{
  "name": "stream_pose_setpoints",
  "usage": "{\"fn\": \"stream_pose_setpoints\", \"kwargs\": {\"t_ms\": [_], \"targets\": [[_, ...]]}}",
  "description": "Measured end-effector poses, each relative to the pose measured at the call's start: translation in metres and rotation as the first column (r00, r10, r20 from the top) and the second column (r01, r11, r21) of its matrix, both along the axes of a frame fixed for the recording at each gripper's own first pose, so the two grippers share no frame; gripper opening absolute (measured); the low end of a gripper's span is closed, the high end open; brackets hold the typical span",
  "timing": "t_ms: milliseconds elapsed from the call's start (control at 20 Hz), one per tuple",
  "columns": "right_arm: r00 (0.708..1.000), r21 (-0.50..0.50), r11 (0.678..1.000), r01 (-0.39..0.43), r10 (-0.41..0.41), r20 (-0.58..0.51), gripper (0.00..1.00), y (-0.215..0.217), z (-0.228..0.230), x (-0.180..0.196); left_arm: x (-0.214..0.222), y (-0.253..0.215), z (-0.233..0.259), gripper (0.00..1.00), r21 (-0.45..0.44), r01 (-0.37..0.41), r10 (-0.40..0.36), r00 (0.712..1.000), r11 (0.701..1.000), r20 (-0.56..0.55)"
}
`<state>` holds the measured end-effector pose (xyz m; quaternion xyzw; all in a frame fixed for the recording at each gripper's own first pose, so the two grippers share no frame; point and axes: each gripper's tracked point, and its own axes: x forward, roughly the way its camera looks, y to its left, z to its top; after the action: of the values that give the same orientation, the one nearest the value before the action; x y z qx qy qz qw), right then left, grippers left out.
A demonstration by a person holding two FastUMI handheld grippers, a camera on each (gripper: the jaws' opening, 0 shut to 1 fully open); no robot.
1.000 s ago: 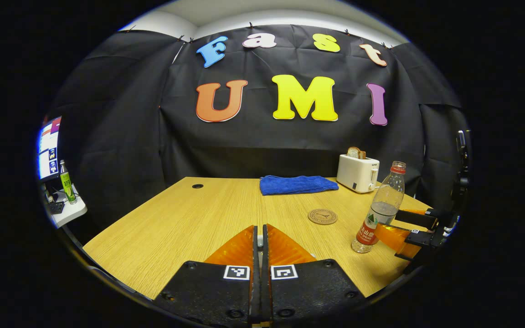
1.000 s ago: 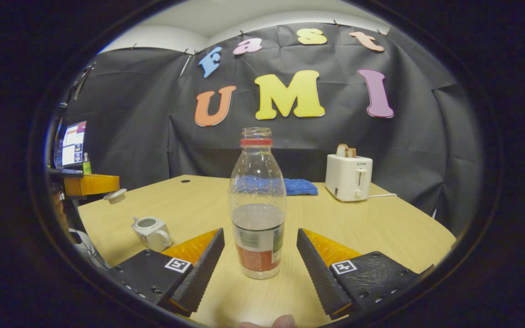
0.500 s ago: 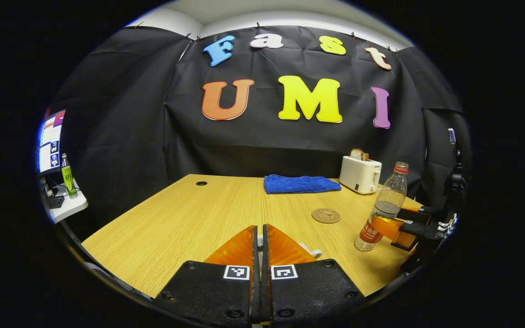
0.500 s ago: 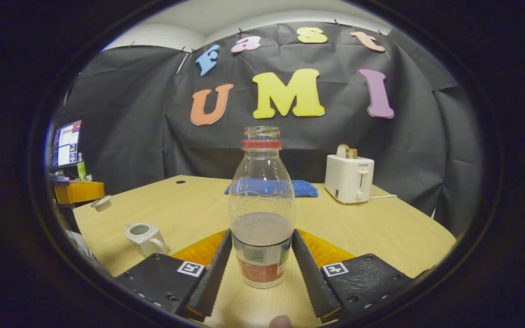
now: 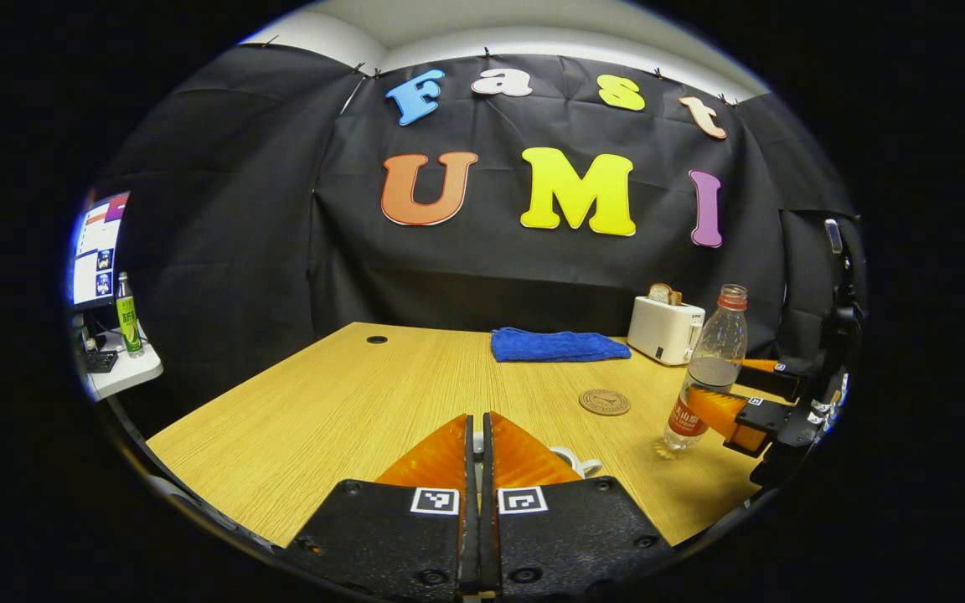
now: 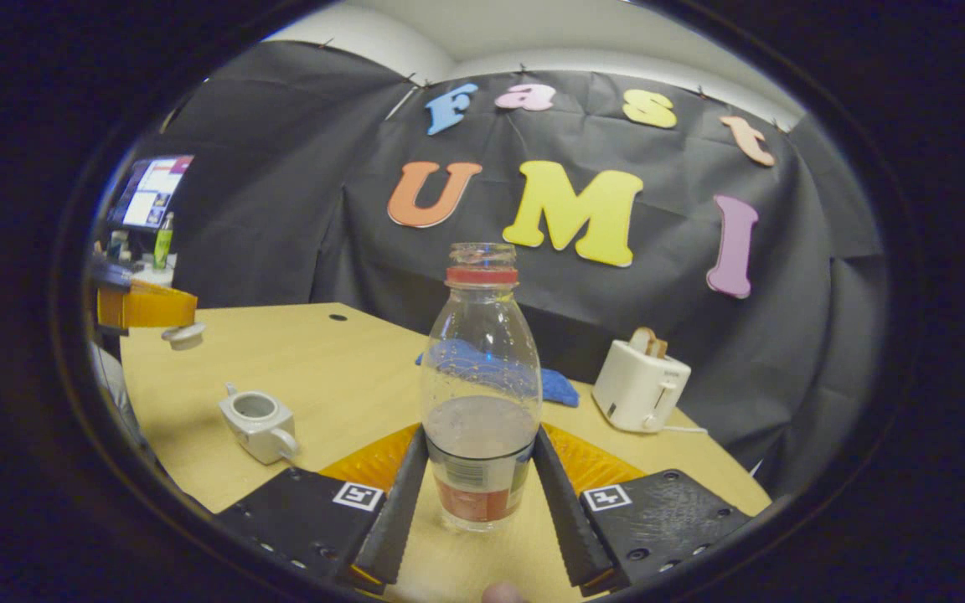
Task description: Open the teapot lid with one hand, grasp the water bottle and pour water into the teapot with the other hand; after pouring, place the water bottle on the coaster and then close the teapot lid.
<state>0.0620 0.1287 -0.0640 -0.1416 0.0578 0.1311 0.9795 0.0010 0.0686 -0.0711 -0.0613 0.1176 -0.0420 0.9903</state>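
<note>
Off to the left of my right jaws the open white ceramic teapot (image 6: 258, 424) sits on the bench; my left jaws pinch its small lid (image 6: 183, 336). My right jaws squeeze the thin clear plastic water bottle (image 6: 481, 394) low on its label: light, crushable, slippery, mouth up, lifted.
</note>
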Motion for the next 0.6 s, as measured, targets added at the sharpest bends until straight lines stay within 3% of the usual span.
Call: {"fn": "stream_pose_setpoints", "kwargs": {"t_ms": [200, 300, 600], "targets": [[0.998, -0.249, 0.969, -0.013, 0.029, 0.061, 0.72, 0.006, 0.005, 0.011, 0.000, 0.005, -0.002, 0.03, 0.000, 0.006, -0.006, 1.000, 1.000, 0.006], [0.995, -0.365, 0.931, -0.006, 0.043, 0.092, 0.72, 0.008, 0.002, 0.016, 0.001, 0.009, -0.003, 0.03, -0.009, 0.007, -0.007, 1.000, 1.000, 0.012], [0.989, -0.576, 0.817, -0.032, 0.109, 0.100, 0.72, 0.029, -0.010, 0.019, 0.001, 0.014, -0.009, 0.03, -0.021, 0.013, -0.013, 1.000, 1.000, 0.011]]}}
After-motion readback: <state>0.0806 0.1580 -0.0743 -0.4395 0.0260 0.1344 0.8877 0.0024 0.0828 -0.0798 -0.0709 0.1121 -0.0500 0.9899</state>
